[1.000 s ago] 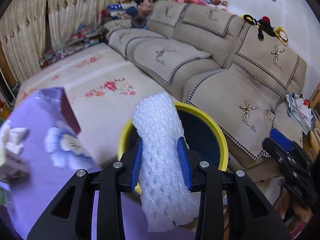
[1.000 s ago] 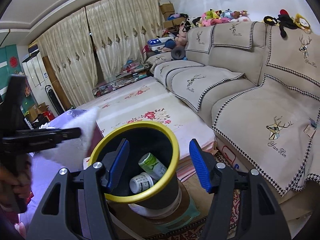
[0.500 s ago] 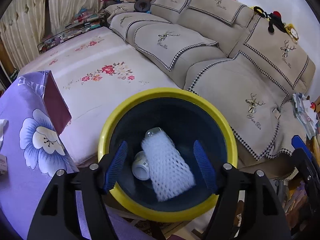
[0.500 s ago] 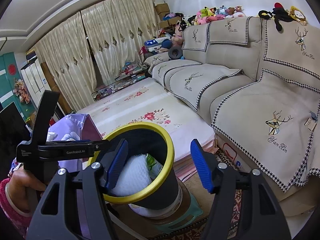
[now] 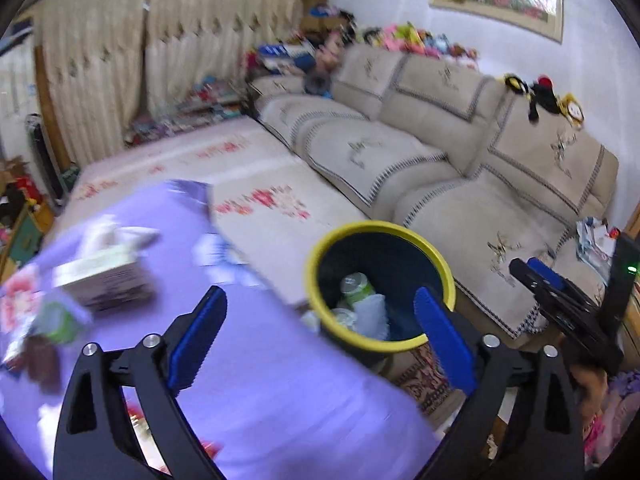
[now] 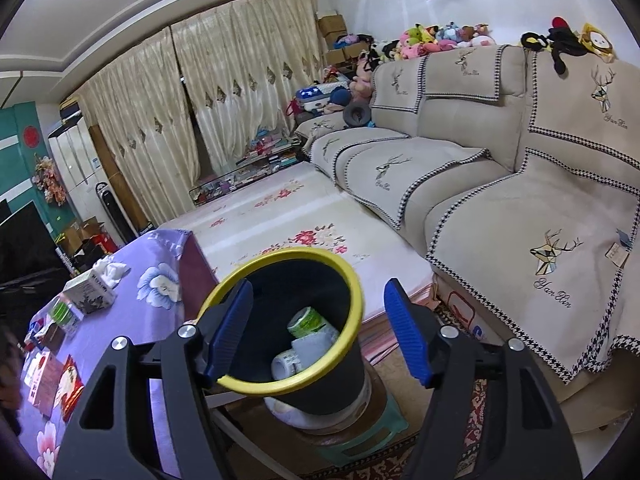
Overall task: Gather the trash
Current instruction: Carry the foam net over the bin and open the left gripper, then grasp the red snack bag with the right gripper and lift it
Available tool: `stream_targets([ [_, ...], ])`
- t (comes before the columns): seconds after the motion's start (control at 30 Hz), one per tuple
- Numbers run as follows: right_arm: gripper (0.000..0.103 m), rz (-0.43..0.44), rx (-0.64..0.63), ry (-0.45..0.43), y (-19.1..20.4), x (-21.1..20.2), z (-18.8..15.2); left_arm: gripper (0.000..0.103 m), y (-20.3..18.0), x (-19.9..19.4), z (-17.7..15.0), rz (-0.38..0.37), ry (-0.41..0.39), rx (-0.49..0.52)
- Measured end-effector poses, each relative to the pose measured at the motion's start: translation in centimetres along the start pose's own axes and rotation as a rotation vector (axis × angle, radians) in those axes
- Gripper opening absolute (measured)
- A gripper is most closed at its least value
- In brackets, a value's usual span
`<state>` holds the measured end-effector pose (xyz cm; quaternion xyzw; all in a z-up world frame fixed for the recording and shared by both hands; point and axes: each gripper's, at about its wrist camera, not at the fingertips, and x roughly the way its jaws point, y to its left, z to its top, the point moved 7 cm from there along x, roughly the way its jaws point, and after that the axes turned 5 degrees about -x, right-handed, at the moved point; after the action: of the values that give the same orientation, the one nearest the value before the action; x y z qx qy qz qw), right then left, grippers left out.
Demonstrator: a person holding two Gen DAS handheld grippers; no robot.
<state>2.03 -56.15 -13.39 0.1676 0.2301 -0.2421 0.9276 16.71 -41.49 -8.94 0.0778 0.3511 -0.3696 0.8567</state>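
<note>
1. The blue fingers [image 5: 196, 338] of the left gripper [image 5: 320, 336] stand wide apart and empty above the edge of the purple-clothed worktop [image 5: 280, 392]; the view is blurred.

2. The right gripper [image 6: 320, 330] is likewise spread open with nothing between its pads, poised just over the yellow-rimmed bin [image 6: 344, 276].

3. The bin sits on a small green stool [image 6: 372, 436] beside the worktop's corner, in front of the beige sofa [image 6: 500, 208]. Inside it lie a white foam sleeve [image 6: 316, 346], a green-labelled can [image 6: 306, 320] and a pale cup or tub [image 6: 286, 364].

4. Trash apparently not yet collected remains on the worktop: a crumpled tissue [image 6: 110, 270], a small carton [image 6: 90, 292], a green-and-white container [image 6: 66, 314] and several flat packets [image 6: 56, 380] near the left edge. What each packet is cannot be made out.

5. Judged from the layout, one drop-off looks complete and the step in hand is the turn toward the worktop for the next piece.

6. The next move calls for one gripper to travel over the cloth, come down around a single item with its fingers straddling it, close firmly, and lift clear of the neighbours.

7. The tissue is soft and light and should pinch easily; the carton is wider and needs the fingers fully open across its narrow side.

8. The bin's perch on the stool looks narrow, so a knock to its rim risks tipping it.
</note>
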Motion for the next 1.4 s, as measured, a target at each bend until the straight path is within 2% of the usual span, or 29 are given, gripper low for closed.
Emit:
stream_targets([
  [0.07,0.066,0.025,-0.017,0.006,1.6,-0.1,-0.1,0.098,2.4,-3.9,-0.6,0.046,-0.052,-0.023],
  [0.2,0.066,0.091,-0.078,0.03,6.2,0.1,-0.8,0.098,7.2,-10.9,-2.2,0.146,-0.141,-0.068],
  [0.33,0.066,0.169,-0.148,0.064,11.9,0.6,-2.2,0.098,13.5,-17.5,-5.5,0.298,-0.205,-0.145],
  [0.5,0.066,0.274,-0.237,0.116,19.2,0.9,-4.1,0.098,20.1,-23.0,-10.4,0.414,-0.232,-0.278],
  [0.63,0.066,0.374,-0.316,0.162,25.2,1.0,-5.2,0.098,23.7,-25.6,-13.8,0.47,-0.24,-0.357],
  [0.77,0.066,0.416,-0.397,0.174,30.0,1.8,-4.6,0.098,25.9,-26.6,-15.8,0.495,-0.245,-0.403],
  [0.9,0.066,0.437,-0.459,0.202,33.5,3.0,-4.4,0.098,27.0,-26.7,-17.1,0.485,-0.249,-0.435],
  [0.97,0.071,0.466,-0.476,0.214,34.9,2.8,-4.8,0.098,27.5,-26.5,-17.4,0.478,-0.246,-0.445],
  [1.13,0.074,0.564,-0.606,0.31,37.8,2.3,-9.6,0.098,28.5,-25.5,-17.7,0.475,-0.235,-0.457],
  [1.3,0.079,0.56,-0.724,0.391,38.5,3.2,-13.3,0.098,28.3,-24.7,-17.9,0.472,-0.224,-0.465],
  [1.4,0.079,0.546,-0.77,0.41,38.4,3.7,-14.6,0.098,28.4,-24.6,-18.1,0.476,-0.222,-0.47],
])
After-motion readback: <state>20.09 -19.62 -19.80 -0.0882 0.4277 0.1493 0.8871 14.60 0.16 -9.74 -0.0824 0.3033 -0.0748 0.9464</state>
